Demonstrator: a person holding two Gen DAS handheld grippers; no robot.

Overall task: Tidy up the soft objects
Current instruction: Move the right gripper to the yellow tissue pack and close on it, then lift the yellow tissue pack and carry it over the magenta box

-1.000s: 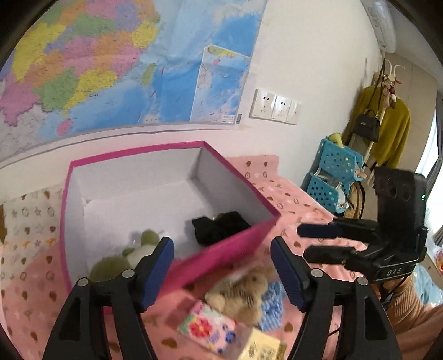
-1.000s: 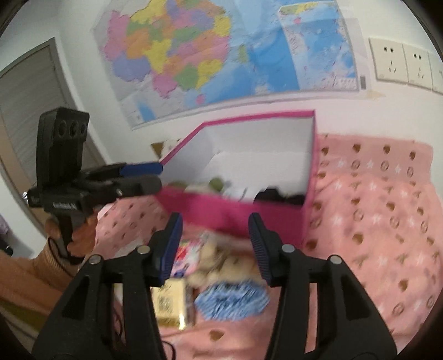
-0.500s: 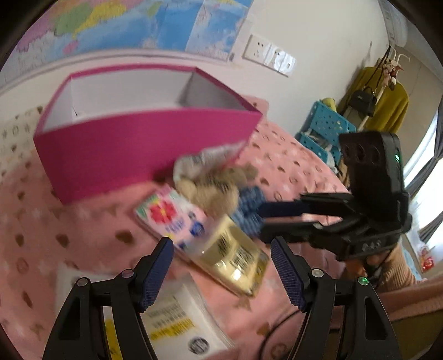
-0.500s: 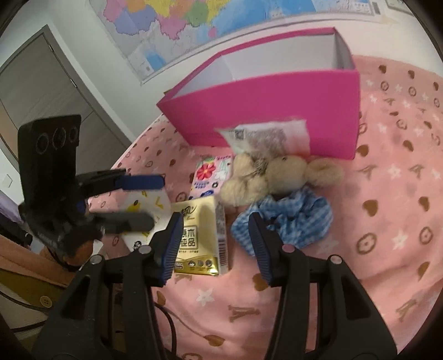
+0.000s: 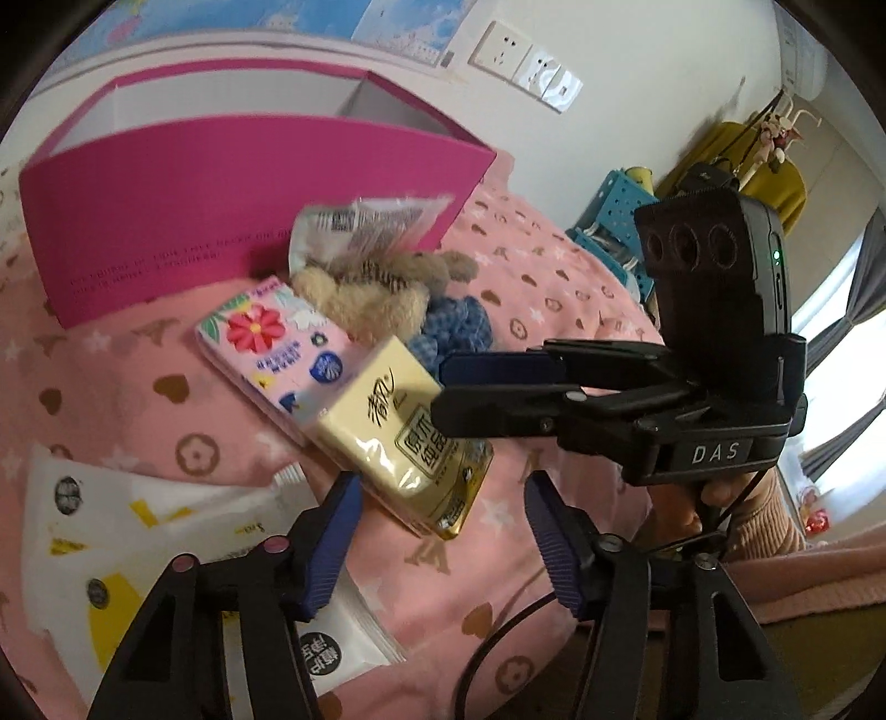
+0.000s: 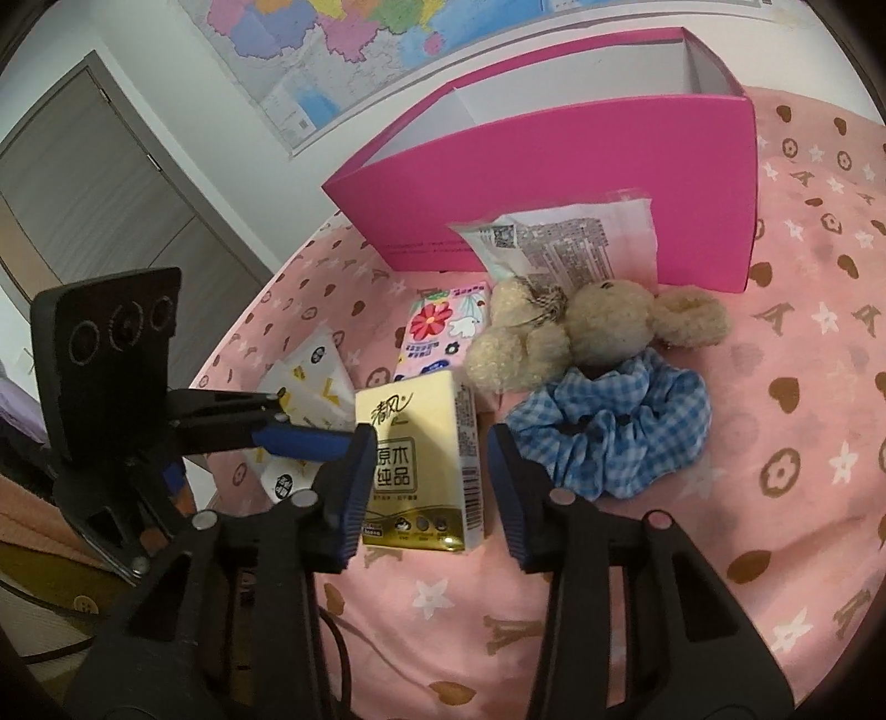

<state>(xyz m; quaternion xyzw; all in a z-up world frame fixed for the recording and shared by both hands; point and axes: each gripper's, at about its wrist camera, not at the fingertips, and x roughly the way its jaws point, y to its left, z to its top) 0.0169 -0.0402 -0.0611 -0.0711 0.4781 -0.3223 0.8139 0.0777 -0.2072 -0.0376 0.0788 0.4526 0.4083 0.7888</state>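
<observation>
A yellow tissue pack (image 6: 421, 459) lies on the pink cloth, between the open jaws of my right gripper (image 6: 429, 487). It also shows in the left wrist view (image 5: 404, 437), just ahead of my open left gripper (image 5: 437, 531). Beside it lie a pink flowered tissue pack (image 6: 443, 327), a beige plush bear (image 6: 587, 332), a blue checked scrunchie (image 6: 609, 437) and a clear plastic bag (image 6: 559, 243). A pink box (image 6: 581, 183) stands behind them. The white and yellow tissue packs (image 5: 127, 531) lie at the left. The right gripper (image 5: 470, 393) hovers above the yellow pack in the left wrist view.
The pink patterned cloth (image 6: 803, 443) covers the surface. A wall with a map (image 6: 354, 33) and sockets (image 5: 526, 66) is behind the box. A grey door (image 6: 83, 194) is at the left. A blue basket (image 5: 614, 216) and a yellow garment (image 5: 775, 183) stand at the right.
Both grippers have dropped from above the box down toward the items in front of it. My right gripper now straddles the yellow tissue pack. Both stay open.
</observation>
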